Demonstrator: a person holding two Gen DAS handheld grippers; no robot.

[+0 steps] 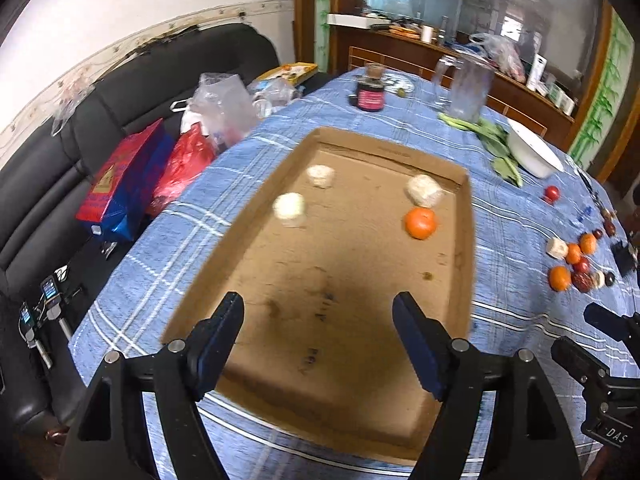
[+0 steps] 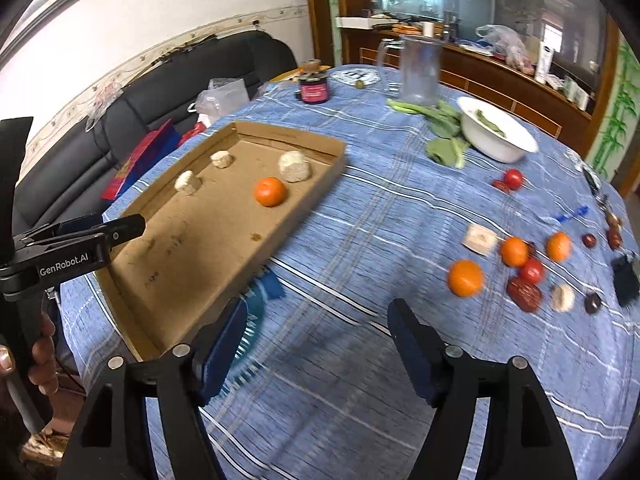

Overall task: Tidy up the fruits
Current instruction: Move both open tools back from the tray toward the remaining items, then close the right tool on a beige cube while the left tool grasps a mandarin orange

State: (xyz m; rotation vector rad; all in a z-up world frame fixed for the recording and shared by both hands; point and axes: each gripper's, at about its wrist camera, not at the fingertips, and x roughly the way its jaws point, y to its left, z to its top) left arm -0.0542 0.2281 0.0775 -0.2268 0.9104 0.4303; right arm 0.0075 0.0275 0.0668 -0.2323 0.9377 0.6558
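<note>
A shallow cardboard tray (image 1: 466, 240) lies on the blue plaid tablecloth. It holds one orange (image 1: 420, 222) and three pale, whitish chunks (image 1: 290, 208). My left gripper (image 1: 318, 300) hovers open over the tray's near end with nothing between its fingers. My right gripper (image 2: 318, 308) stands open and empty above bare cloth, just right of the tray (image 2: 192, 264). Loose fruit lies further right: three oranges (image 2: 465, 278), small tomatoes (image 2: 532, 271), red dates (image 2: 524, 293) and more pale chunks (image 2: 480, 239). A lone tomato (image 2: 513, 179) sits further back.
At the table's far side stand a white bowl (image 2: 496, 136), leafy greens (image 2: 444, 144), a clear jug (image 2: 420, 72) and a dark jar (image 2: 314, 88). A black sofa (image 1: 60, 168) with bags runs along the left. A black object (image 2: 626, 280) lies at the right edge.
</note>
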